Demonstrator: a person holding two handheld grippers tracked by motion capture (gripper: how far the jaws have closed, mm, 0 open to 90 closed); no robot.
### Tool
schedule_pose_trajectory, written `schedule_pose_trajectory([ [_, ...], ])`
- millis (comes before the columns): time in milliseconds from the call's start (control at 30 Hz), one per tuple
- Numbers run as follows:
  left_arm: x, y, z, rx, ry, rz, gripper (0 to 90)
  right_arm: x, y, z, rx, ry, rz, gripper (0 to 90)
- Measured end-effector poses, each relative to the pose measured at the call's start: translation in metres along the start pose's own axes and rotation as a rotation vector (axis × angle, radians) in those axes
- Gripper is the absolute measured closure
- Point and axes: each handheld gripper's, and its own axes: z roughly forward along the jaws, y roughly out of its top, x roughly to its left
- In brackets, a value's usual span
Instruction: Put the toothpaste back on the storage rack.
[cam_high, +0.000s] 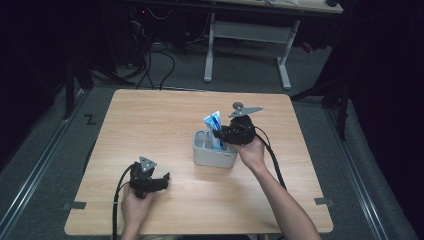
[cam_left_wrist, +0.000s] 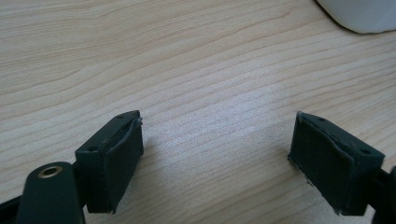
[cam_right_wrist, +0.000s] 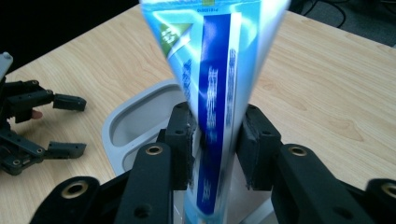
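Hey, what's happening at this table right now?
A person works with a tool in each hand. The right tool has a blue toothpaste tube standing between its jaws, in a grey holder on the wooden table; whether they press it is unclear. The left tool rests open and empty nearby.

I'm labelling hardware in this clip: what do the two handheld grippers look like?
Both are black. The left gripper and right gripper each carry a grey three-cornered plate on top and trail a black cable toward the person. Each has two linked black arms with brass-ringed pivots, ending in blocky jaws faced with flat dark pads. Small screw holes dot the jaw blocks. No sleeves reach the forearms.
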Motion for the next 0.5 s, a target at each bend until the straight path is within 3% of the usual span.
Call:
schedule_pose_trajectory([
  [267,0.000,0.000,0.000,0.000,-0.001,0.000,17.5,0.000,-0.002,-0.001,-0.003,-0.005,-0.003,63.6],
  [500,0.000,0.000,0.000,0.000,0.000,0.000,17.5,0.000,-0.004,-0.013,-0.051,-0.004,0.015,56.1],
])
